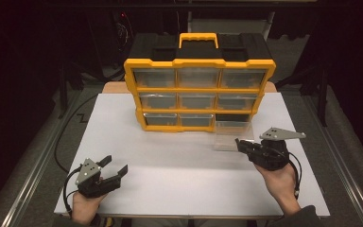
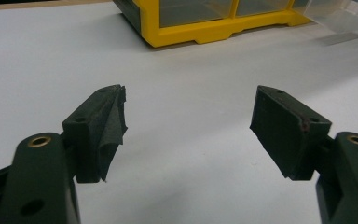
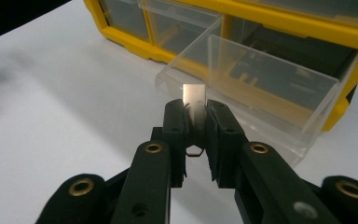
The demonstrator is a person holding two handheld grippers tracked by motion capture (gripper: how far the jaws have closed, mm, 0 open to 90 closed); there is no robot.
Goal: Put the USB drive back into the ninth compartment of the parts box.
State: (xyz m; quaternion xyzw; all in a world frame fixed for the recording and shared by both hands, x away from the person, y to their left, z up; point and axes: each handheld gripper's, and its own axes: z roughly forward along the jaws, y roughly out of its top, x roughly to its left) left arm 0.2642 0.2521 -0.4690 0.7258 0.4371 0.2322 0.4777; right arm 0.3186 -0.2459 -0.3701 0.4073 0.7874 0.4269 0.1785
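A yellow and black organizer [image 1: 198,90] with clear drawers stands at the back of the white table top [image 1: 170,156]. One clear drawer [image 1: 233,135] is out of its bottom-right slot [image 1: 234,117] and rests on the table in front of it. My right gripper [image 1: 240,143] sits at the drawer's near edge. In the right gripper view it [image 3: 196,116] is shut on a small flat silver metal piece [image 3: 194,95], which sticks up between the pads just short of the drawer [image 3: 261,79]. My left gripper [image 1: 116,165] is open and empty at the front left, its jaws [image 2: 189,126] wide apart over bare table.
The organizer's yellow base [image 2: 200,30] lies ahead of the left gripper, with bare white surface between them. A yellow carry handle [image 1: 198,38] tops the organizer. Dark floor and metal rails border the table on both sides.
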